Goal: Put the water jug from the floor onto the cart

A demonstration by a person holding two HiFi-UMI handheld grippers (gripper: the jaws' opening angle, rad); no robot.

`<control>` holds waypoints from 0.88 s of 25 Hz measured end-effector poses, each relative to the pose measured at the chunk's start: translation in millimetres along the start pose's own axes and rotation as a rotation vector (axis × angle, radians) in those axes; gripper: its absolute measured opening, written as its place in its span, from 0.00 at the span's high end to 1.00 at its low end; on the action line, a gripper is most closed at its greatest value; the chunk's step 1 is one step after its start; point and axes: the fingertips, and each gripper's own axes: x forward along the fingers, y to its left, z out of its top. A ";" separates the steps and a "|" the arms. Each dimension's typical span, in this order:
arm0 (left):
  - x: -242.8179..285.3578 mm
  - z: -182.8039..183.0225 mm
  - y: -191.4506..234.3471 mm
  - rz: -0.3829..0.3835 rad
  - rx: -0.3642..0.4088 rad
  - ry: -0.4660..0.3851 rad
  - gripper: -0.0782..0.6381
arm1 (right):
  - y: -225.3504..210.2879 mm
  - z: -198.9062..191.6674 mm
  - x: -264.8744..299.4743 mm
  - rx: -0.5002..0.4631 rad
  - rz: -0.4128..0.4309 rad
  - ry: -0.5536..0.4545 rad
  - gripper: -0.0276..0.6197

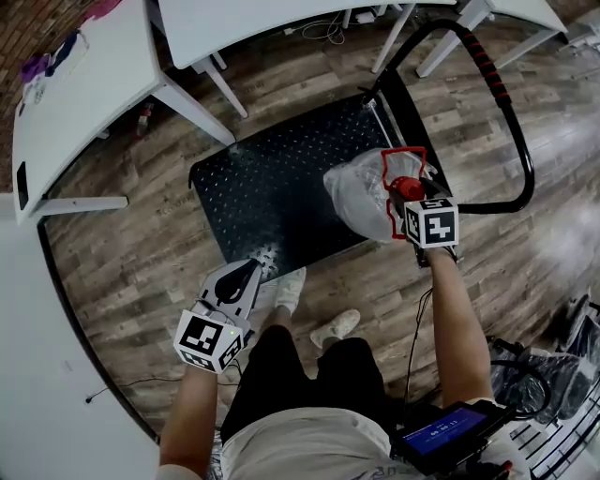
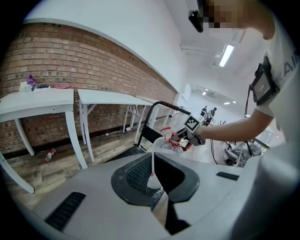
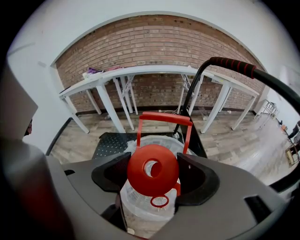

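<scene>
The clear water jug (image 1: 356, 192) with its red cap (image 3: 153, 169) and red carry handle (image 3: 161, 119) hangs tilted over the near right corner of the black cart deck (image 1: 272, 187). My right gripper (image 1: 405, 187) is shut on the jug's neck just under the cap, a jaw on each side (image 3: 153, 174). Whether the jug's bottom touches the deck I cannot tell. The left gripper view shows the jug (image 2: 168, 146) in front of the cart's handle (image 2: 161, 104). My left gripper (image 1: 251, 274) hovers at the deck's near edge, jaws together and empty (image 2: 152, 164).
The cart's curved push handle (image 1: 502, 103) with a red grip arcs over its right side. White tables (image 1: 84, 94) (image 1: 262, 23) stand beyond the cart by a brick wall (image 3: 150, 42). The person's shoes (image 1: 291, 291) (image 1: 336, 326) are just before the deck. A wire rack (image 1: 562, 422) stands at lower right.
</scene>
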 end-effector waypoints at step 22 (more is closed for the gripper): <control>-0.7 8.1 21.0 -0.019 -0.012 -0.005 0.87 | -12.9 3.2 -18.6 0.064 -0.005 -0.132 0.47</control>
